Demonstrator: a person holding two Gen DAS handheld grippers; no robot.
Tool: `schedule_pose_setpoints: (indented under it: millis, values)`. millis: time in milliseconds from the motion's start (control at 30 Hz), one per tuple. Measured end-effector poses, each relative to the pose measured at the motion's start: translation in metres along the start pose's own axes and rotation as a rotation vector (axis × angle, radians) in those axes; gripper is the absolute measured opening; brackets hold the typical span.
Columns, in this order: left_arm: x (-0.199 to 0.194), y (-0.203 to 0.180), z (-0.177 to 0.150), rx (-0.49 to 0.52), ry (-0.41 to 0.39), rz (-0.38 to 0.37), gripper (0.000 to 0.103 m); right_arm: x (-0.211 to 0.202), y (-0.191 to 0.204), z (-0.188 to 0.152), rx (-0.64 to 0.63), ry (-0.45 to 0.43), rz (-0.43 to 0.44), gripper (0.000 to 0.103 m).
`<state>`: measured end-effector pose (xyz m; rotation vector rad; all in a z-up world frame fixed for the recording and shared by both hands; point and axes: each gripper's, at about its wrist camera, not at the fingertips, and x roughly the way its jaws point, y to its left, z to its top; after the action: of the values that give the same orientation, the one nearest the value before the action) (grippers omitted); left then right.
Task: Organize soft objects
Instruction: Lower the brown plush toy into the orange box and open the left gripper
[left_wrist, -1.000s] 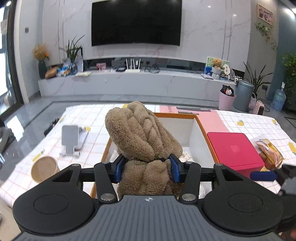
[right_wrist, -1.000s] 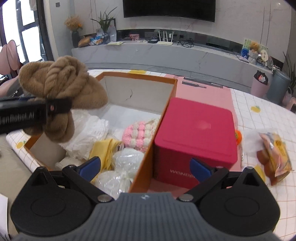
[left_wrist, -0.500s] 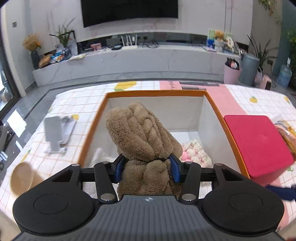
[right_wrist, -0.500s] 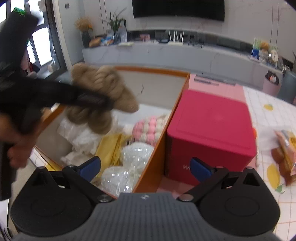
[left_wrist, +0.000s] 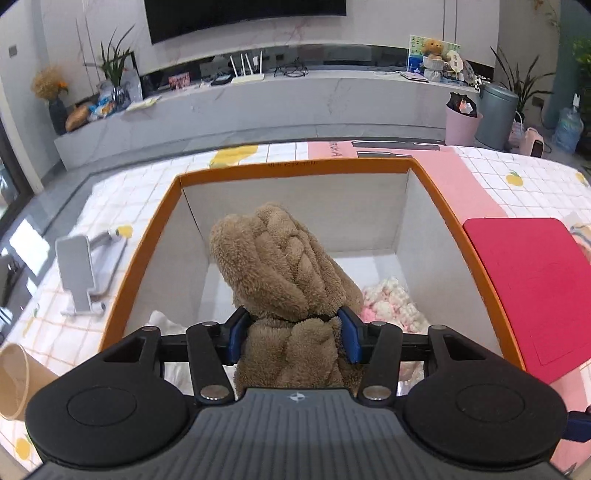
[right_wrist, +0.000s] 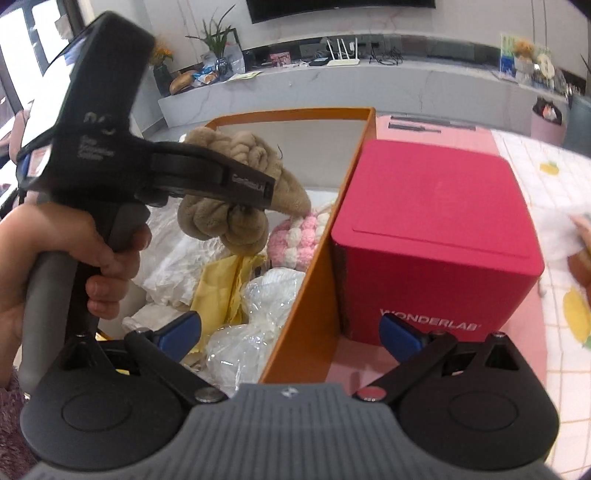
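Lowered from above the table, the left gripper (left_wrist: 291, 334) now hangs inside the orange box (left_wrist: 295, 171), its jaws, just eased slightly, pinching the brown plush knot (left_wrist: 284, 266) upright above the box's soft pile. Right gripper (right_wrist: 291, 334) waits gaping, empty.

red box (left_wrist: 535, 288) right of orange bin | phone stand (left_wrist: 79, 273) left | paper cup (left_wrist: 13, 380) near-left | TV (left_wrist: 243, 14) on wall

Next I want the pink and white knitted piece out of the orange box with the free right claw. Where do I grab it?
Take the pink and white knitted piece by its bumpy upper edge, coming from above, on the side by the orange box wall. It lies low, with the brown plush in the left claw hanging beside it. The right claw is open.
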<state>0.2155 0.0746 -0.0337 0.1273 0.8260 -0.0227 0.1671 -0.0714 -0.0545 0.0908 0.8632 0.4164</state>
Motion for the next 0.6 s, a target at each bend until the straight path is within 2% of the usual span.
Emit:
schedule_pose_setpoints:
  millis: [67, 200, 367, 433, 600]
  values:
    - [-0.002, -0.003, -0.001, 0.025, -0.006, 0.012, 0.061, 0.001, -0.001, 0.0, 0.014, 0.006, -0.015, 0.101]
    - [-0.011, -0.011, -0.004, 0.054, -0.073, 0.049, 0.075, 0.001, -0.002, 0.0, 0.022, 0.011, -0.024, 0.101]
    - [-0.024, -0.011, -0.001, 0.013, -0.157, 0.039, 0.081, -0.002, -0.001, 0.0, 0.021, 0.009, -0.025, 0.101]
    - [-0.029, -0.011, 0.001, 0.004, -0.195, 0.038, 0.087, -0.003, 0.0, -0.002, 0.017, 0.009, -0.024, 0.1]
    - [-0.04, -0.016, 0.008, 0.006, -0.201, 0.055, 0.087, -0.008, 0.003, 0.0, 0.002, 0.005, -0.019, 0.101]
